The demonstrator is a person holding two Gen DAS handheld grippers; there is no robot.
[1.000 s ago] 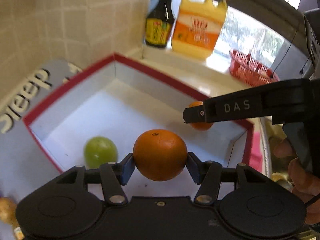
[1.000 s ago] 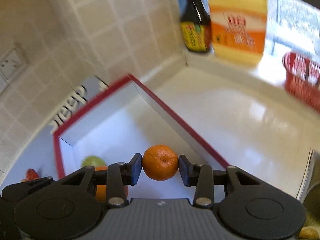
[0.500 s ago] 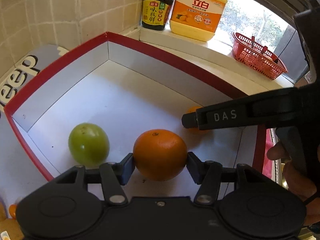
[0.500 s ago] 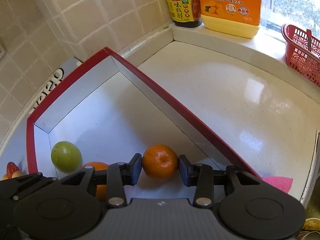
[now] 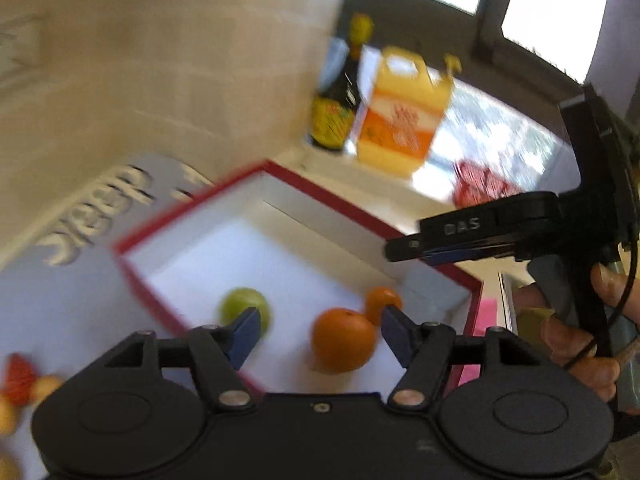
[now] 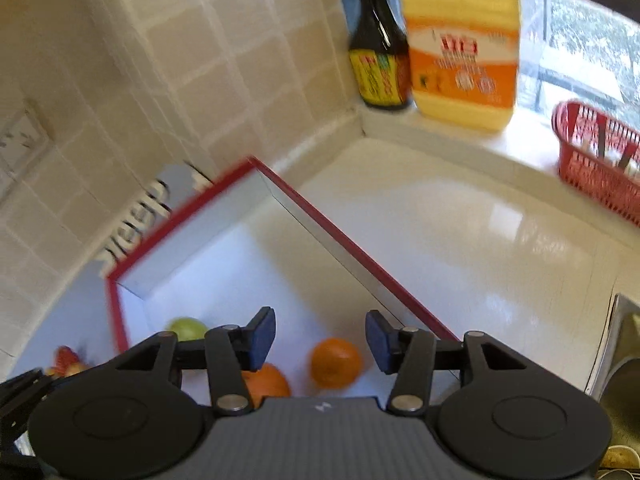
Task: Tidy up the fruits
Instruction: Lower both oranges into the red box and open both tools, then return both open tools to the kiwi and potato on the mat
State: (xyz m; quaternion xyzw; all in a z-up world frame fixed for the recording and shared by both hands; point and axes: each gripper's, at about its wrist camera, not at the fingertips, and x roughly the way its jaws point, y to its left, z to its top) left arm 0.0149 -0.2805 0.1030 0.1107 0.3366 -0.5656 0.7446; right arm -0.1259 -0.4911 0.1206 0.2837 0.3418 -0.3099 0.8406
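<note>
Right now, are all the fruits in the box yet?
Not all. Three lie in the red-rimmed box: a green fruit, a big orange and a small orange. Nothing is in hand: the left gripper and right gripper are opening, and neither touches fruit. Left to do: a strawberry and a few pale fruits sit outside the box.

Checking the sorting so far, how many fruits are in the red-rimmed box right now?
3. A green fruit sits left, a big orange in the middle, and a smaller orange just right of it. The tools could hide more.
</note>
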